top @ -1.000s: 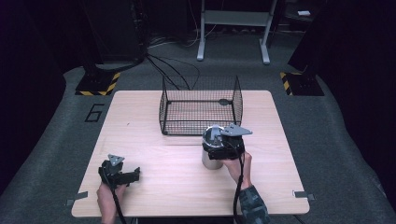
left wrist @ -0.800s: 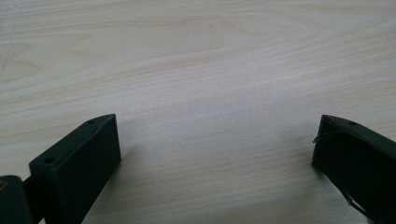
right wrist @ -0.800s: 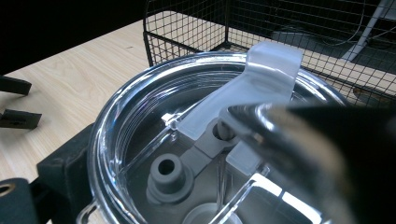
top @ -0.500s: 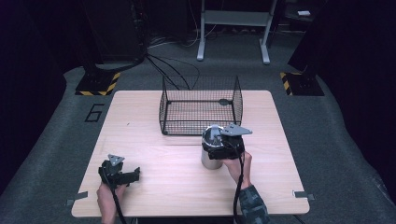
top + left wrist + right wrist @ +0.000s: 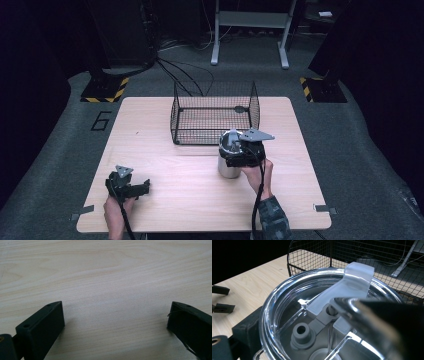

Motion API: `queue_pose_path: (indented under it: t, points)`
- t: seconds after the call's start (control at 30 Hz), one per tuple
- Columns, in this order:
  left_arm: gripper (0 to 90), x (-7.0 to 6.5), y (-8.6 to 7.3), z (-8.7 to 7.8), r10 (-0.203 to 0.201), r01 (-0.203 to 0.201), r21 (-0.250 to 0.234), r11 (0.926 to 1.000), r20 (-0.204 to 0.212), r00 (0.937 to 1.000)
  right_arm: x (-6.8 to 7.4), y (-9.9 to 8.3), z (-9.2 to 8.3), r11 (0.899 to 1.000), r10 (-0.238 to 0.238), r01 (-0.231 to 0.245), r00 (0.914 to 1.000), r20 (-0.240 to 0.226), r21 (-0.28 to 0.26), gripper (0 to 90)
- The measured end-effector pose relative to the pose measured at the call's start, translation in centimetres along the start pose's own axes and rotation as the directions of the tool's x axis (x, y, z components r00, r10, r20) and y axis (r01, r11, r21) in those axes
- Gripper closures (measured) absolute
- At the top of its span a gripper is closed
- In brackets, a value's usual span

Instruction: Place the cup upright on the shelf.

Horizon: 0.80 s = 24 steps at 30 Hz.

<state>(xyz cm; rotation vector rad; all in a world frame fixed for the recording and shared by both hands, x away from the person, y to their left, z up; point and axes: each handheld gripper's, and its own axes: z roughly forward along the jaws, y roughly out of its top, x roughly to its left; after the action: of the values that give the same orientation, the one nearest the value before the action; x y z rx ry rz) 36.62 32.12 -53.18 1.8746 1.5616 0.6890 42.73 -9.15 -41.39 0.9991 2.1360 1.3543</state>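
The right gripper [image 5: 239, 152] probably clasps the steel tumbler [image 5: 228, 166] outside the wire basket [image 5: 214, 114]; the left gripper [image 5: 131, 186] rests spread, empty.

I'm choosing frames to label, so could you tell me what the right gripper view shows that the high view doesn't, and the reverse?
Right gripper view: the tumbler's clear lid close up, with its frosted flip tab and grey plug. High view: the whole table, the person's hands, the right gripper at the steel tumbler, and the floor beyond. Both: the wire basket, the wooden tabletop and the left gripper.
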Motion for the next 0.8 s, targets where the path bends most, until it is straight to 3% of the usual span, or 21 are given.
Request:
queue_pose_path:
  t: [0.8]
  points:
    - [0.6,0.0,0.0,0.0,0.0,0.0,0.0,1.0,0.0,1.0,-1.3,2.5,-2.0,1.0,-0.011,0.011,0.9999,0.006,0.004,3.2]
